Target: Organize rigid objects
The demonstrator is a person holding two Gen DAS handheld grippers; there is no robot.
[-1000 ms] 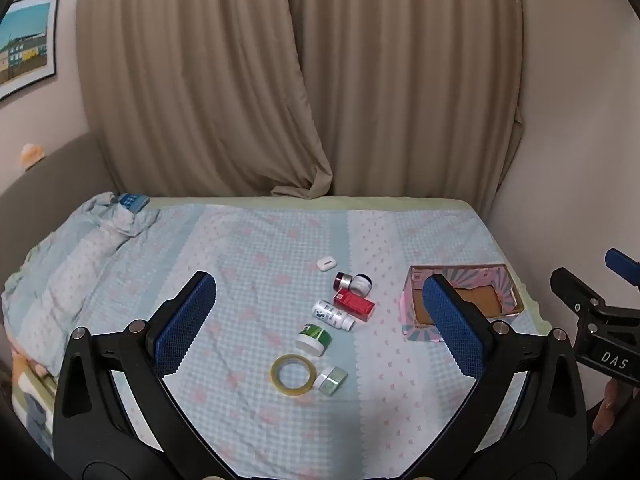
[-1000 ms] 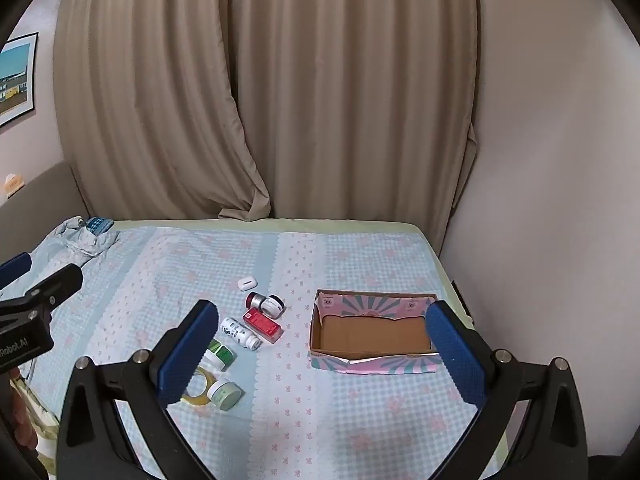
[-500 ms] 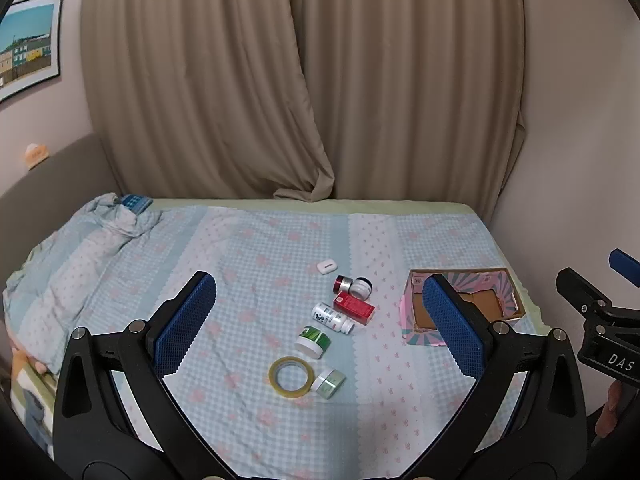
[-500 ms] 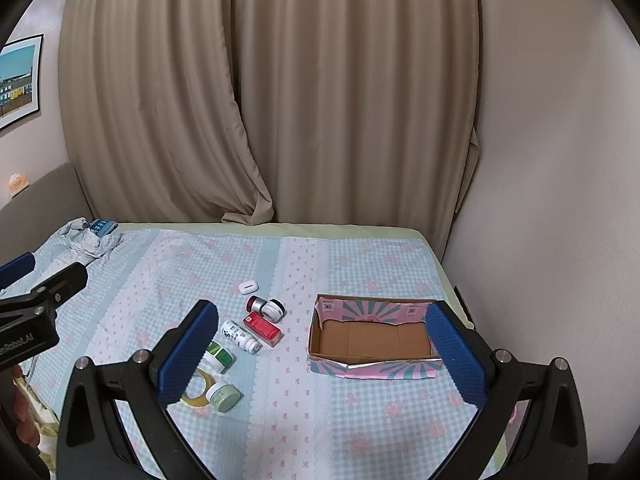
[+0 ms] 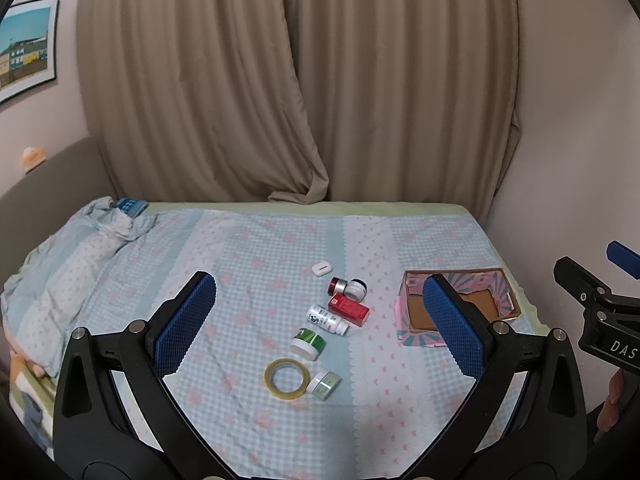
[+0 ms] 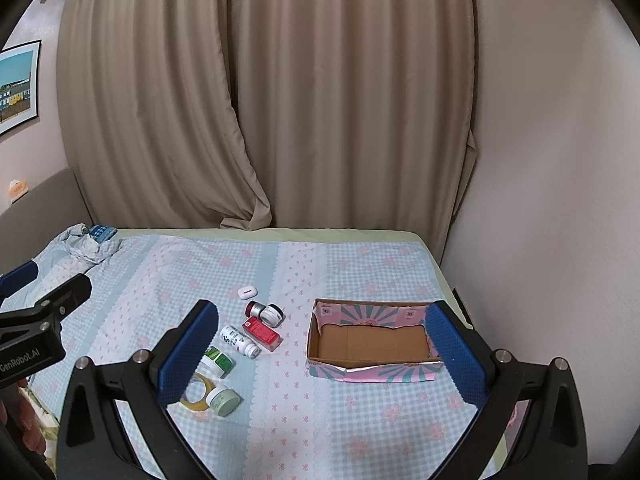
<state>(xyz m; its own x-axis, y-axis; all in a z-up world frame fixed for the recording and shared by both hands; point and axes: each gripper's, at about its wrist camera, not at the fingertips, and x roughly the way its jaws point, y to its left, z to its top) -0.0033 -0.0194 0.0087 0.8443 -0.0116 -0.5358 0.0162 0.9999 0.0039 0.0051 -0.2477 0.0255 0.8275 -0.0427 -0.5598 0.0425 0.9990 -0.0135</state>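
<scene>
Small items lie in a cluster on the checked bedspread: a white earbud case (image 5: pixel 321 269), two small jars (image 5: pixel 347 287), a red box (image 5: pixel 349 311), a white bottle (image 5: pixel 327 319), a green-labelled jar (image 5: pixel 307 343), a tape roll (image 5: pixel 287 378) and a pale green jar (image 5: pixel 325 384). An open, empty pink cardboard box (image 6: pixel 374 342) sits to their right. My left gripper (image 5: pixel 320 326) is open, held above the cluster. My right gripper (image 6: pixel 320 354) is open, held above the gap between cluster and box. Both are empty.
A crumpled blanket (image 5: pixel 72 260) lies at the bed's left side. Beige curtains (image 5: pixel 300 80) hang behind the bed. A wall (image 6: pixel 560 200) runs close along the bed's right edge, next to the box.
Both grippers have drawn back and risen slightly, so the bed and items look a little smaller and lower. Nothing on the bed has moved.
</scene>
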